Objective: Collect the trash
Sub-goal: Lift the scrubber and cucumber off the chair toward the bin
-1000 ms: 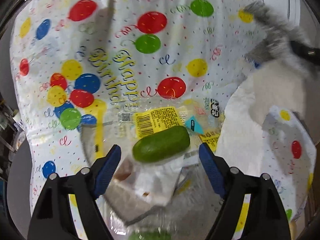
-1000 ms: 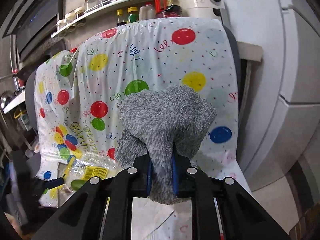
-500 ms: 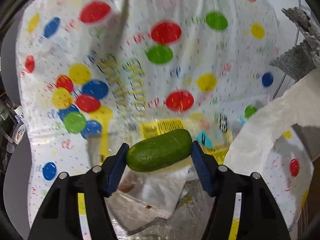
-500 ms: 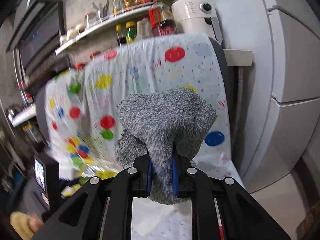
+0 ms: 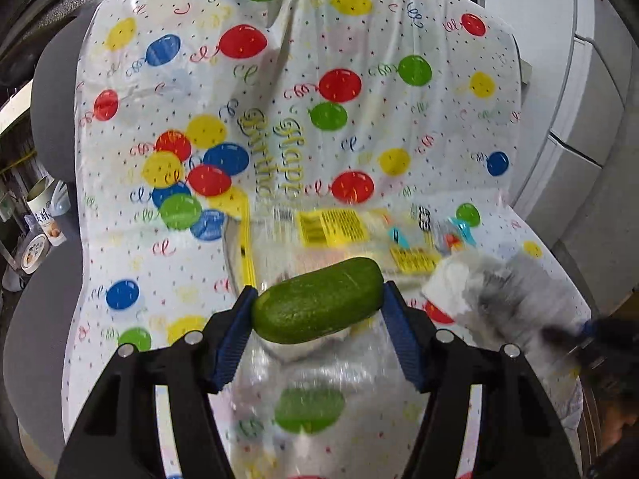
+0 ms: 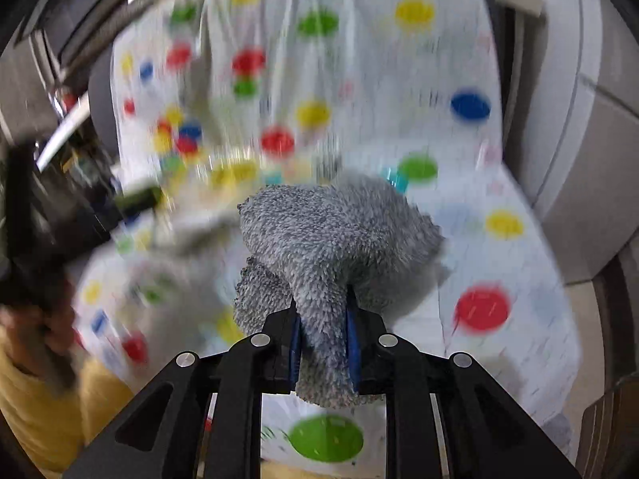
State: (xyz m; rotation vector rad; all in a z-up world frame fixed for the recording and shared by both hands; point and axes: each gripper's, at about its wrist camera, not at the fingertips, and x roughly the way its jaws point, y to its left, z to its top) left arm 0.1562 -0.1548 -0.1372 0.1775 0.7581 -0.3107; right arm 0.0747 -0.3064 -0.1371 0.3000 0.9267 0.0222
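Big balloon-print party cloth (image 5: 419,127) draped over everything, clear plastic packaging (image 5: 331,235) with a yellow label lying crumpled on top. Down front, left gripper (image 5: 317,313) clamped on a green cucumber (image 5: 317,305), long axis running straight across from one blue pad to the other, so pinched by its two ends, slightly tilted up to the right. Looks lifted clear of the wrapper underneath, though hard to swear to. Over on the right, right gripper (image 6: 322,345) squeezed tight on a fuzzy grey rag (image 6: 339,239), too motion-blurred to say much more. Probably carry-off next, and end-to-end grip seems slippy.
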